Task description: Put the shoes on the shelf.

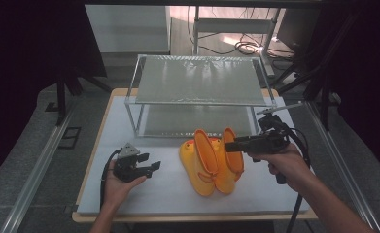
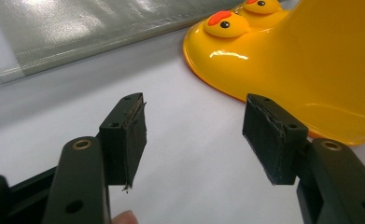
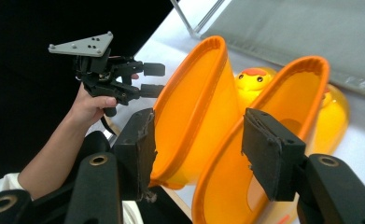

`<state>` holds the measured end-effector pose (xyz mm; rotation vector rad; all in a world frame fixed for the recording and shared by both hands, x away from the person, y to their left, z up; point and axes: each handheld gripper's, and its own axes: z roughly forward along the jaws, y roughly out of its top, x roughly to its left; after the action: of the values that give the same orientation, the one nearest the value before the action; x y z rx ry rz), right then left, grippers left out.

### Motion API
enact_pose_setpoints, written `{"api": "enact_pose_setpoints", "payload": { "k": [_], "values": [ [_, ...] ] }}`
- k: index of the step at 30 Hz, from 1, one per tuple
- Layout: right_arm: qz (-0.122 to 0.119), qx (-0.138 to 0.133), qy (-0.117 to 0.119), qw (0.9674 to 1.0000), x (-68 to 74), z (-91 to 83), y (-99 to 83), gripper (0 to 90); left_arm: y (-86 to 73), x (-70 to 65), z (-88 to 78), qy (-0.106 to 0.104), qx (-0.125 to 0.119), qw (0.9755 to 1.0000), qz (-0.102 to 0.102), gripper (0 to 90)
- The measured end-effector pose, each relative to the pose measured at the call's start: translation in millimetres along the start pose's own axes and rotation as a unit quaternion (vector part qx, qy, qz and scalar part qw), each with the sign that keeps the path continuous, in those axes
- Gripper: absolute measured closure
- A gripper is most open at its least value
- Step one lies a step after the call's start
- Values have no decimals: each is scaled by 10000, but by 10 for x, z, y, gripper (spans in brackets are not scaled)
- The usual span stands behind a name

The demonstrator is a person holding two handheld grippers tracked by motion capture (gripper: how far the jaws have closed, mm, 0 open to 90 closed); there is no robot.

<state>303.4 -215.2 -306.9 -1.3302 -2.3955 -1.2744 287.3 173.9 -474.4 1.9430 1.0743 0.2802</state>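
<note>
- Boots: a yellow pair with orange-rimmed tops and duck faces on the toes, standing side by side on the white worktop, just in front of the wire-framed shelf.
- Right gripper: held level at the boot tops; its jaws stand wide apart and, in the right gripper view, straddle the two adjoining rims without pressing on either. Nothing is held yet.
- Left gripper: resting low on the worktop to the left of the boots, jaws open and empty, with the nearer boot's toe just ahead.
- Step in hand, as I judge it: pinching both boot tops together for a lift. Doing it well means sinking the jaws a little deeper so both rims sit fully between the pads, then closing squarely.
- Risk: the soft shafts may buckle or one rim may slip out, leaving a single boot dangling.
</note>
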Motion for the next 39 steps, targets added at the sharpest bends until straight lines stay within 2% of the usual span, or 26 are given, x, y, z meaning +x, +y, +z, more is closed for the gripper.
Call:
{"api": "enact_pose_setpoints", "payload": {
  "k": [8, 10, 14, 16, 21, 24, 33, 35, 37, 39],
  "values": [
    [306, 378, -141, 9987, -18, 259, 57, 400, -2, 9, -16, 14, -22, 10000, -13, 395],
    [320, 453, -183, 9983, -9, 308, 57, 385, -4, 9, -14, 18, -14, 10000, -14, 395],
    [359, 578, -376, 9970, 13, 384, 62, 356, -6, 3, -6, 11, 1, 10000, -12, 395],
    [382, 752, -521, 9951, 20, 446, 55, 349, -7, 1, -1, 12, 7, 10000, 2, 395],
    [344, 882, -689, 9931, 76, 519, 72, 340, -11, -7, 10, 18, 30, 10000, 1, 395],
    [374, 966, -914, 9904, 85, 580, 85, 346, -13, -7, 13, 6, 28, 10000, 11, 395],
    [299, 1180, -1344, 9834, 113, 730, 113, 451, -19, 1, 11, 9, 24, 10000, -4, 395],
    [238, 1233, -1405, 9821, 124, 742, 118, 520, -19, 2, 9, 3, 20, 10000, -4, 395],
    [259, 1274, -1400, 9816, 109, 741, 128, 648, -19, 2, 8, 4, 15, 10000, -7, 395],
    [255, 1290, -1408, 9813, 99, 737, 130, 681, -20, 4, 6, 5, 14, 10000, -7, 395]
  ]
}}
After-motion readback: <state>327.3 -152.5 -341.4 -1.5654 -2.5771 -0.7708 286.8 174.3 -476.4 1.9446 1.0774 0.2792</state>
